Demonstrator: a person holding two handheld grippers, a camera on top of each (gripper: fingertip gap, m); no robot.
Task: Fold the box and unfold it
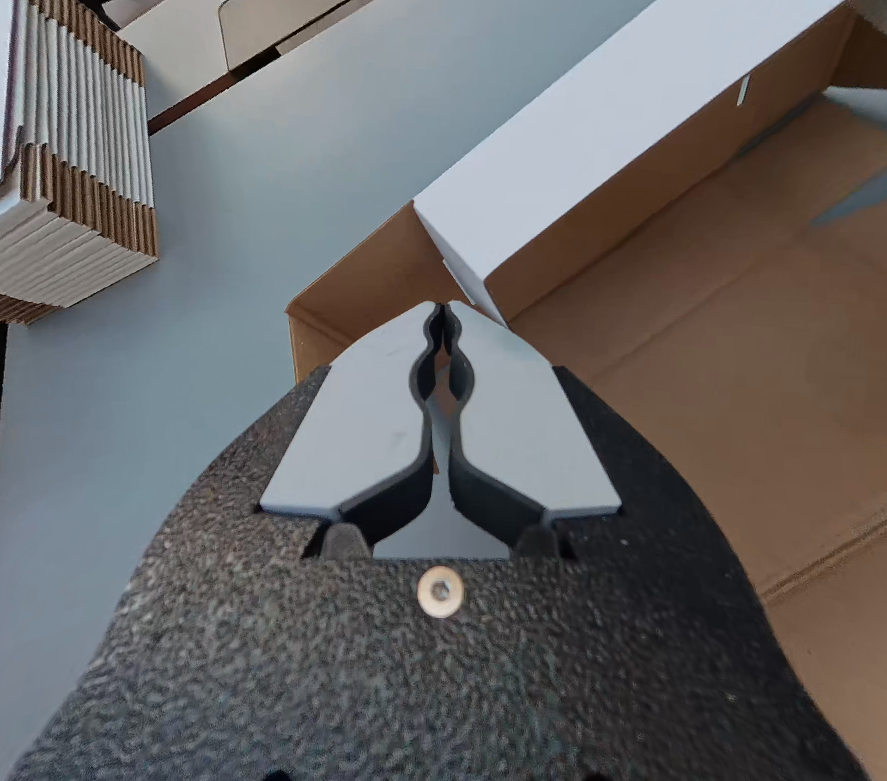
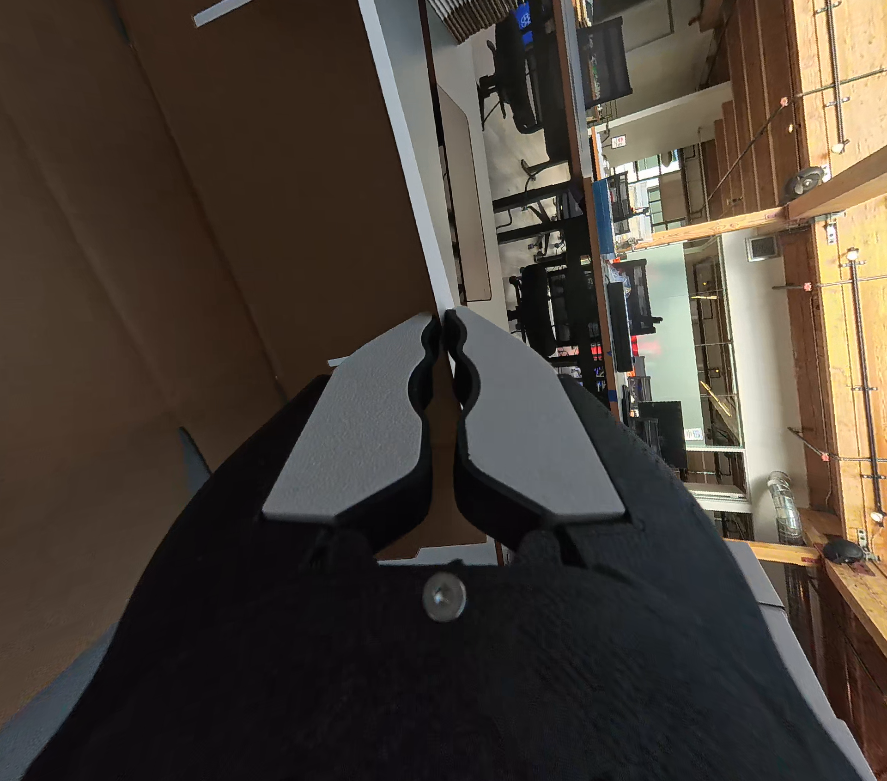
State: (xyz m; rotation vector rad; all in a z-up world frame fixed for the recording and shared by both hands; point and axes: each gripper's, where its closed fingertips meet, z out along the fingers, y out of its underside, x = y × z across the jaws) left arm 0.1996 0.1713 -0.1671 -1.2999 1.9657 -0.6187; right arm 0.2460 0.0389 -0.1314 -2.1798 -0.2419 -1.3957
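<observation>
One cardboard box (image 1: 696,326), white outside and brown inside, lies partly folded on the pale bench (image 1: 240,230), and two tongs grip it. In the left wrist view, the left tongs (image 1: 442,314) are pinched closed on a brown flap at the box's near corner, just below a raised white-faced wall. In the right wrist view, the right tongs (image 2: 442,318) are clamped on the thin edge of an upright box wall (image 2: 288,182), which has one white slot. Beyond the box, one stack of flat cardboard blanks (image 1: 77,162) sits on the bench. Only the right wrist view shows black office chairs (image 2: 518,86) and wooden ceiling beams (image 2: 792,86) farther off.
</observation>
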